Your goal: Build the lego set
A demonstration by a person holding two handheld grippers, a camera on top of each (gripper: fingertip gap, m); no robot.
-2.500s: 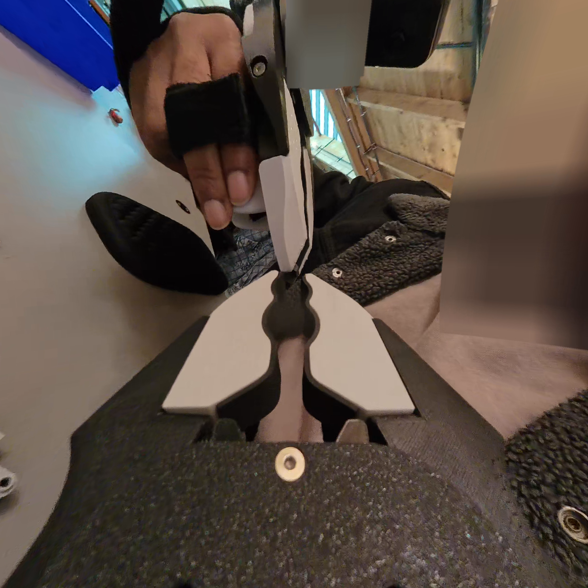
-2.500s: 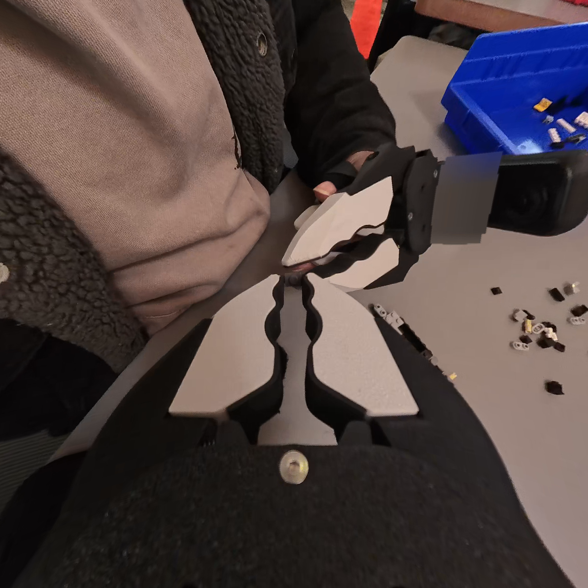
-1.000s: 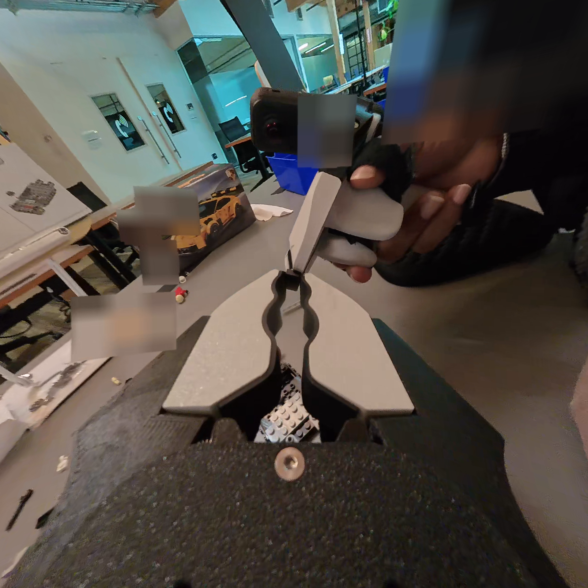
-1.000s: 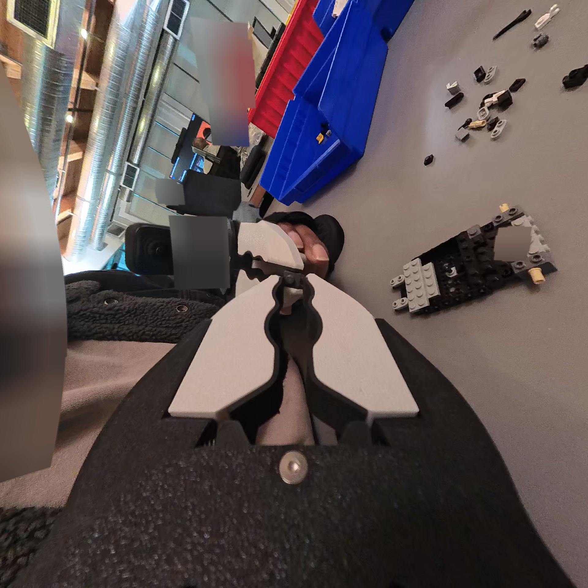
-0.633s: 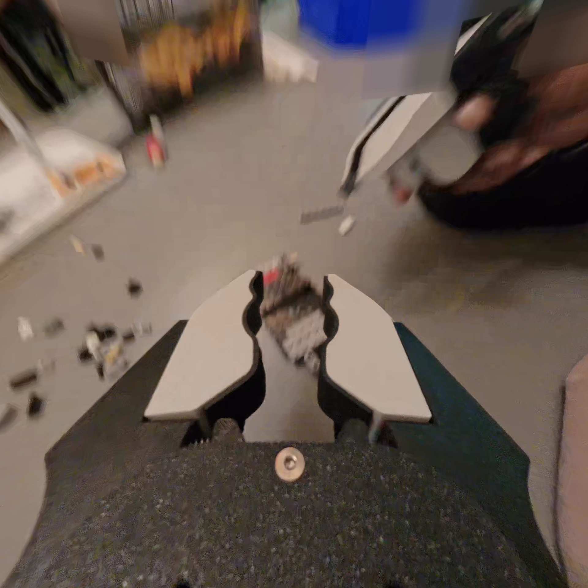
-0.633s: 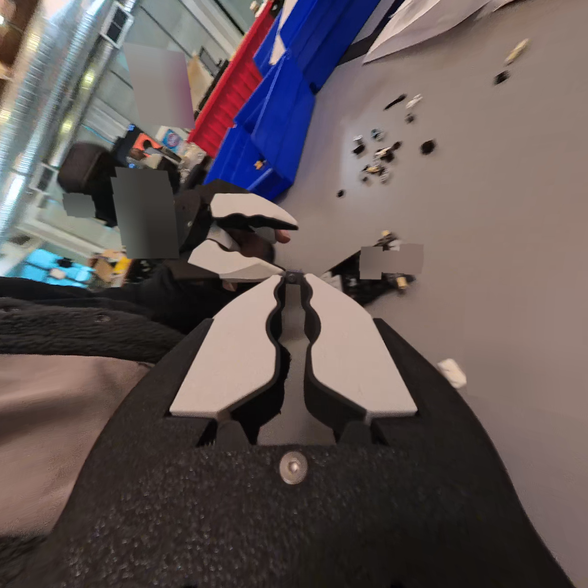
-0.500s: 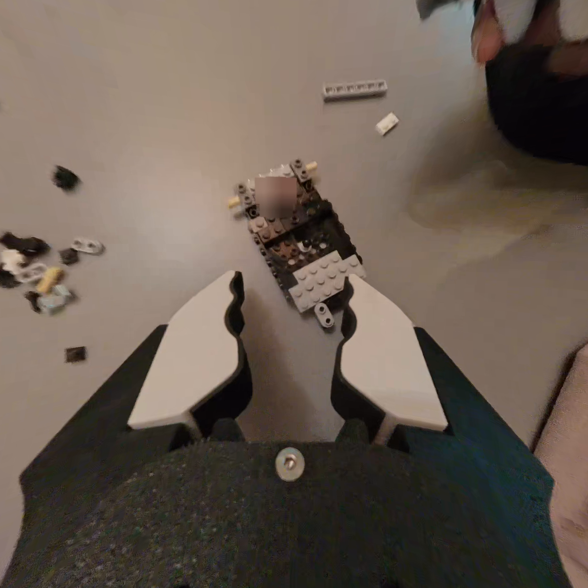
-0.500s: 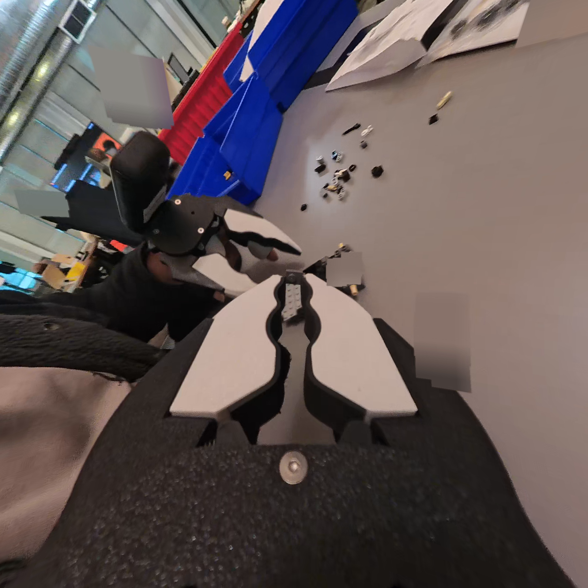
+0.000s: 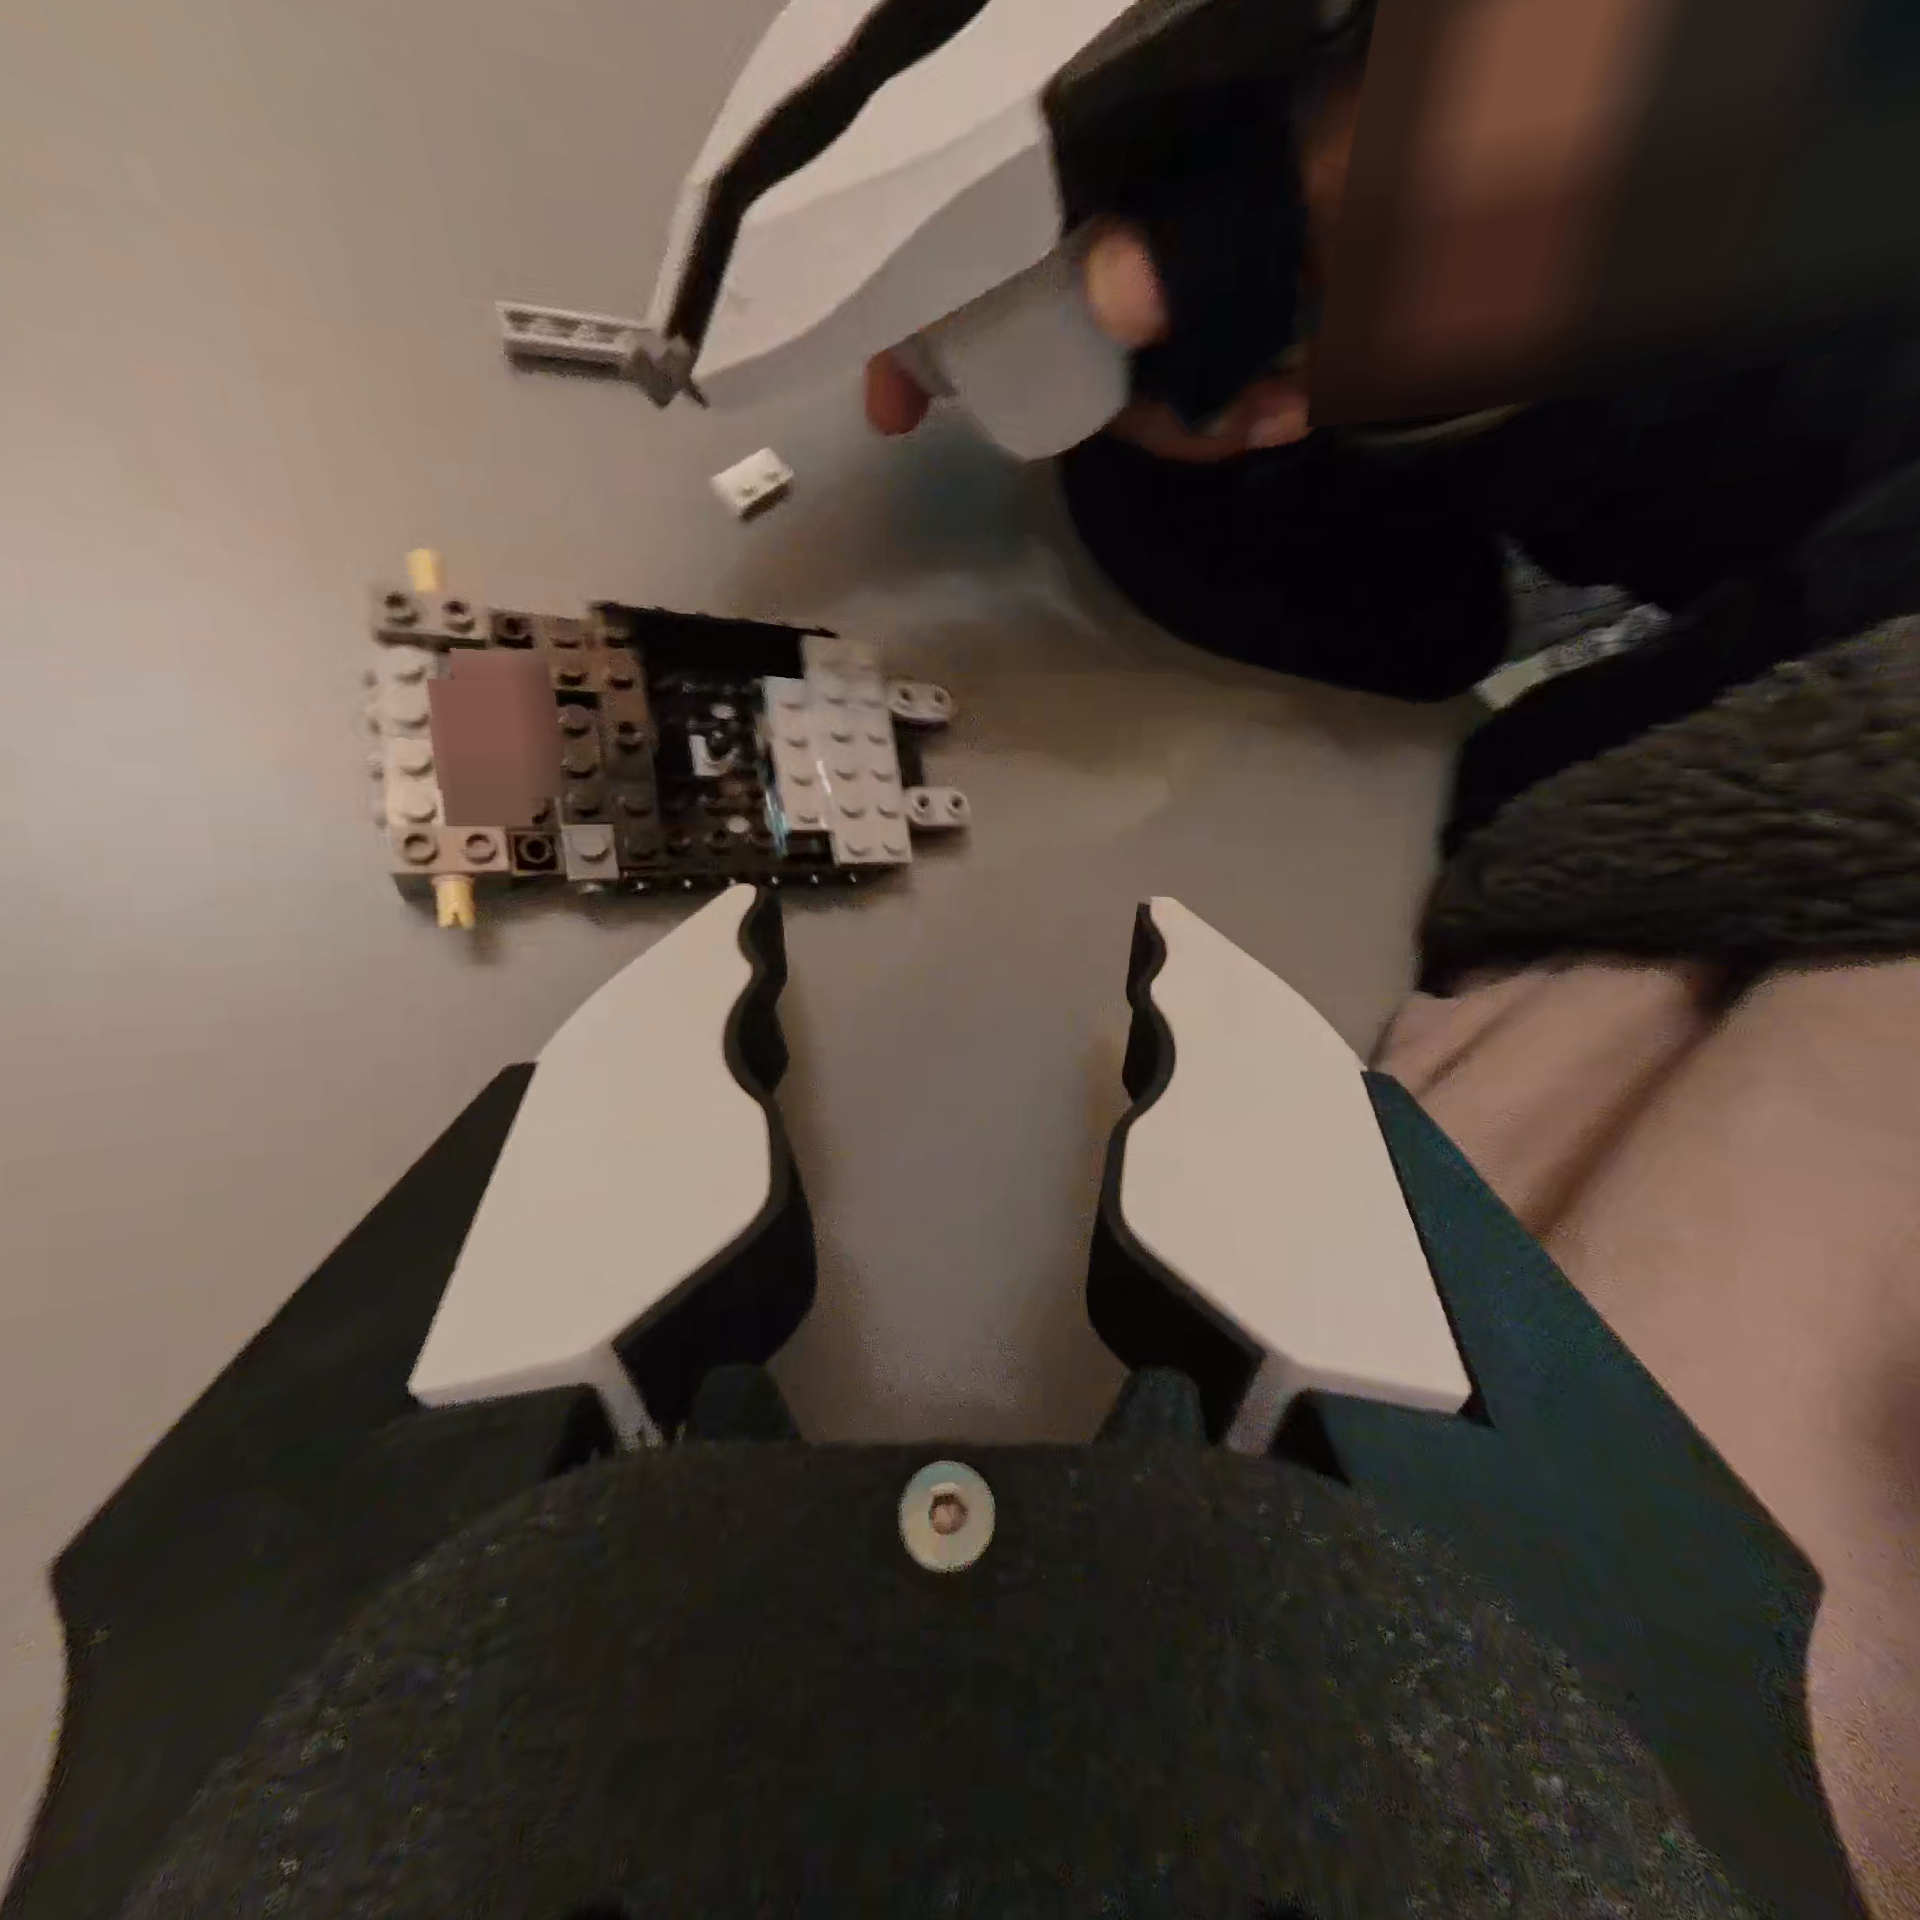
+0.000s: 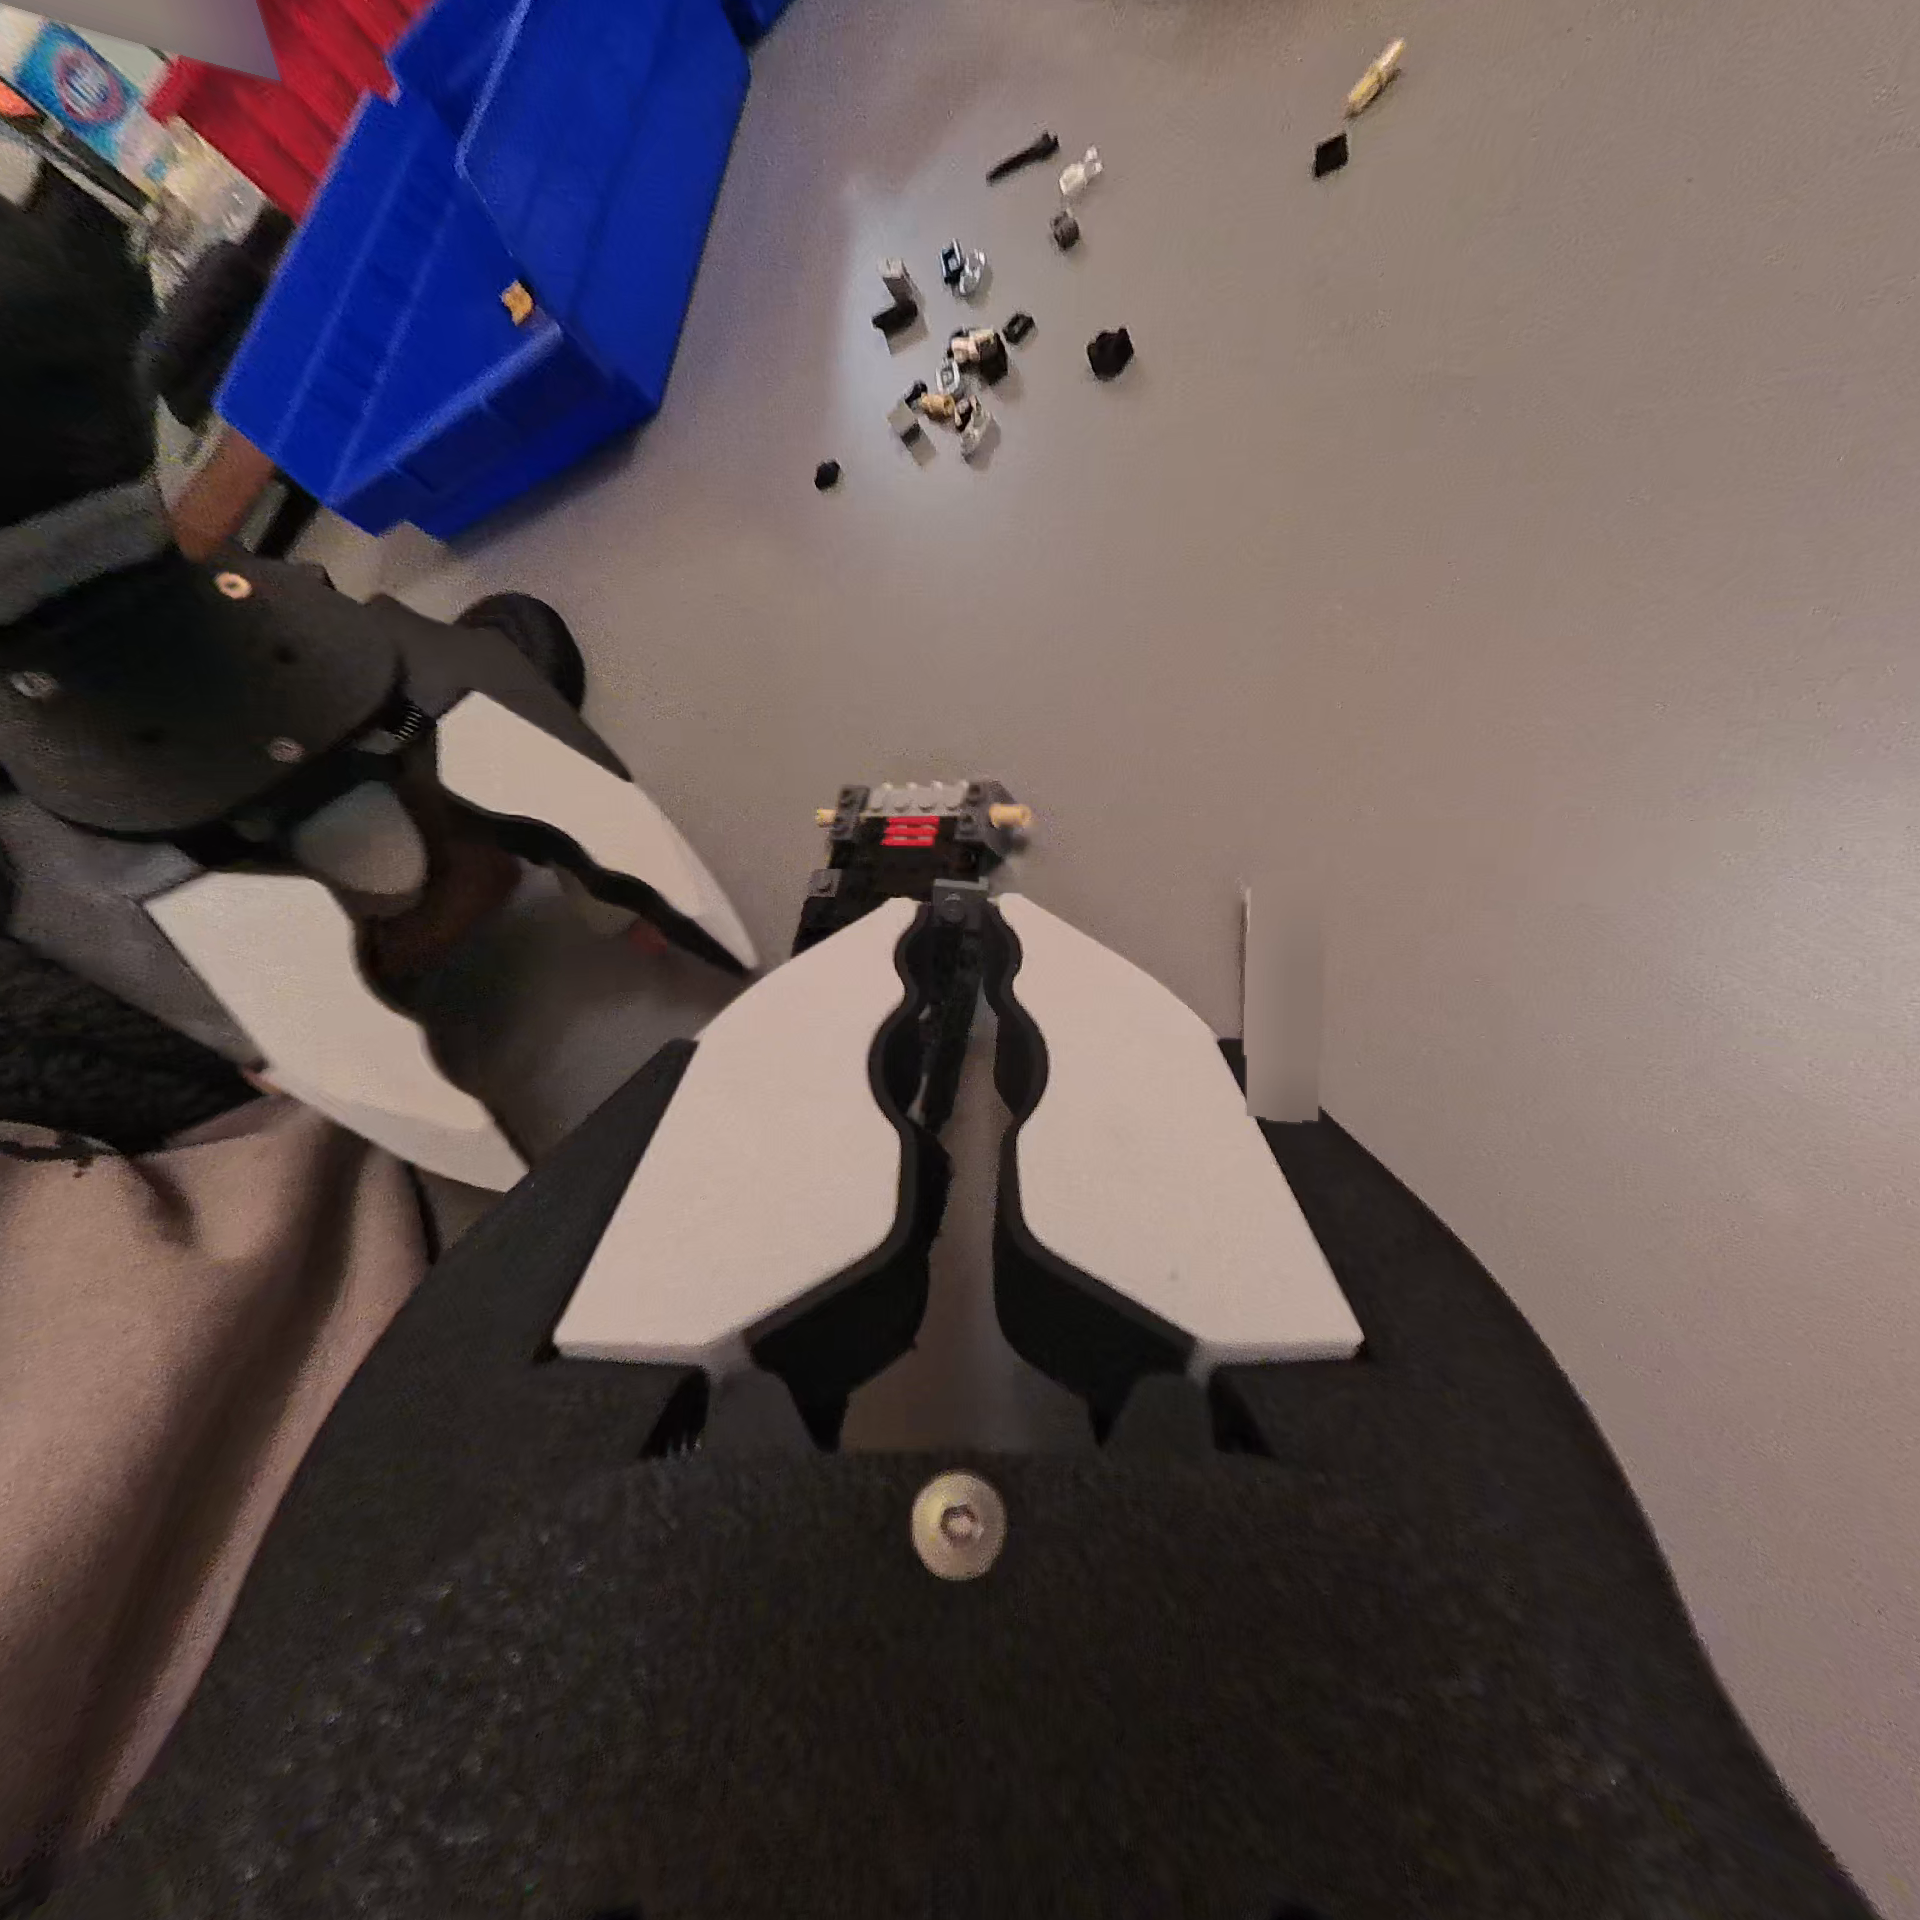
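Chassis (image 9: 655, 753): a flat base of black and grey plates with tan axle pins is laid on the grey table (image 9: 208, 312), partly assembled, no wheels or bodywork being seen on it, so the build is judged at an early stage with most of it left. A small grey piece (image 10: 951, 902) is pinched in the clenched tips of the right gripper (image 10: 951, 909) just over the chassis and is not yet pressed on; the left gripper (image 9: 951, 914) is spread wide and empty just beside the chassis. Unused stock: a long grey beam (image 9: 566, 332) and a small pale brick (image 9: 753, 483) beyond the chassis, loose parts (image 10: 961, 343) scattered well apart, blue bins (image 10: 468, 260) at the table's far side
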